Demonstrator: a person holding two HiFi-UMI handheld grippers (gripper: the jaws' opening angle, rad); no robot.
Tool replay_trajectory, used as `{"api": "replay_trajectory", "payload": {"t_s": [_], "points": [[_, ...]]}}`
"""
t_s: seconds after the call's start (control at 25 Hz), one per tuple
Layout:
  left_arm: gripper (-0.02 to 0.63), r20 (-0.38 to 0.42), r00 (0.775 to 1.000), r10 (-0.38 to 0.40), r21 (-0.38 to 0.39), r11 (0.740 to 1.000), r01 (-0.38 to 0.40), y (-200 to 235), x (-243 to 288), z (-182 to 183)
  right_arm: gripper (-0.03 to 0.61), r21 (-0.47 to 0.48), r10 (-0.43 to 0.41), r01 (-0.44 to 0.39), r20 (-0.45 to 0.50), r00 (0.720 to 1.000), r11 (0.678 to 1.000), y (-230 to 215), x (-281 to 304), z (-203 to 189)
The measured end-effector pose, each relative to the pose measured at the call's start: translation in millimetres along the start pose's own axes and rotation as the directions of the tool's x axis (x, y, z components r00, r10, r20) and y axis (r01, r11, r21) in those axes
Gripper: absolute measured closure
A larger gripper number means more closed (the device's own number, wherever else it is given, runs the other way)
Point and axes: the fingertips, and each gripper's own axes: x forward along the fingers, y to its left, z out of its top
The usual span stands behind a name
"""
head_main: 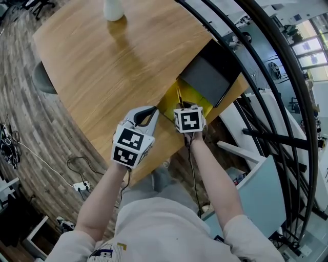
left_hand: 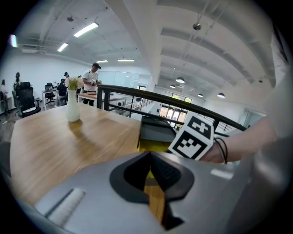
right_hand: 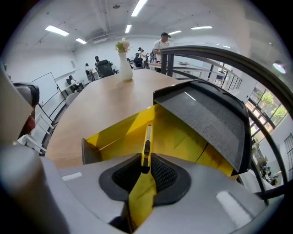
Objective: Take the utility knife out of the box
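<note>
A yellow utility knife [right_hand: 147,146] stands up out of the open box [right_hand: 183,137], whose inside is yellow and whose dark grey lid [right_hand: 206,119] is folded back. My right gripper [right_hand: 145,170] is shut on the knife's lower end, pads pressing both sides. From the head view the knife [head_main: 179,97] shows as a thin yellow strip above the right gripper [head_main: 180,106], over the box [head_main: 193,95] at the table's right edge. My left gripper [head_main: 151,111] rests just left of the box, jaws together with nothing in them; in its own view the left gripper [left_hand: 150,157] meets at the tips.
The wooden table [head_main: 102,66] stretches away to the left and far side, with a white vase [head_main: 114,9] at the far end. A black railing [head_main: 266,77] runs close behind the box on the right. People work at desks far off.
</note>
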Motion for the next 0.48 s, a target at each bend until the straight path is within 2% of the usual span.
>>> {"api": "replay_trajectory", "payload": {"t_s": [0.32,0.48], "points": [[0.612,0.035,0.999,0.01,0.043,0.999,-0.011,-14,-16,22,0.514,-0.009,0.014,-0.013,0.118,0.993,1.0,-12,-59,20],[0.612,0.088,0.996,0.022,0.066,0.997,-0.028,-20,-31,42,0.513,0.006,-0.008,0.007,0.229,0.973,1.0,-17,-106,39]]}}
